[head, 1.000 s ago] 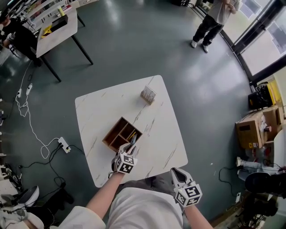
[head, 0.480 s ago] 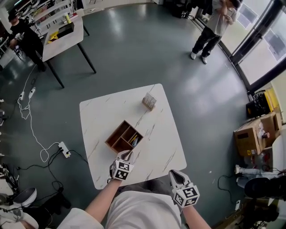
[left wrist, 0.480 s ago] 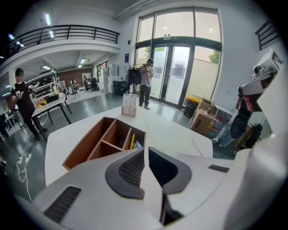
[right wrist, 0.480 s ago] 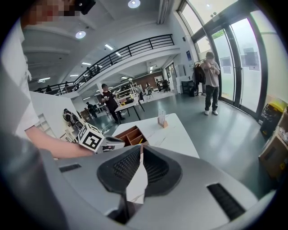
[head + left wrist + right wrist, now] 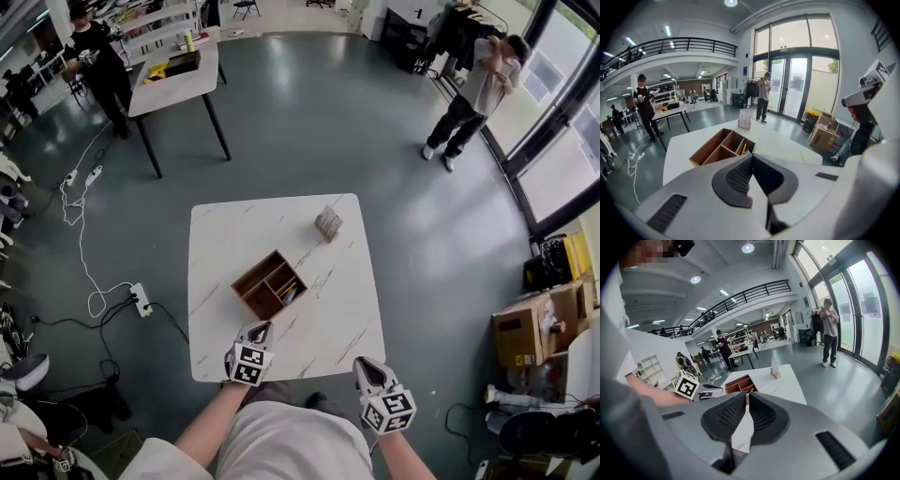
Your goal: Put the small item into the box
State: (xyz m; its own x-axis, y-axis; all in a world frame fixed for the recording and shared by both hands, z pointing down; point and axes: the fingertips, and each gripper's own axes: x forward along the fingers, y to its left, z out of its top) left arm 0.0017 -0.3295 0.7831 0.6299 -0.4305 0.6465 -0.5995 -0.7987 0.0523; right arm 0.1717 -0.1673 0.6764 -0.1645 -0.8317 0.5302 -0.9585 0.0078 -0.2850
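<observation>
Head view: wooden divided box (image 5: 270,284) mid marble table (image 5: 216,244); small yellow item (image 5: 292,292) lies in a compartment on its right side. Placing looks done, nothing obvious left. Left gripper (image 5: 260,327) and right gripper (image 5: 364,365) sit at the near edge, apart from the box. Left gripper view: jaws closing right together, nothing between. Right gripper view: jaws clenched, empty. Card stand (image 5: 328,223) has print too small to read.

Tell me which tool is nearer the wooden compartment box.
Left. The left tool hovers at the near edge of the table, just short of the wooden compartment box; the right tool hangs farther back, by its near right corner.
</observation>
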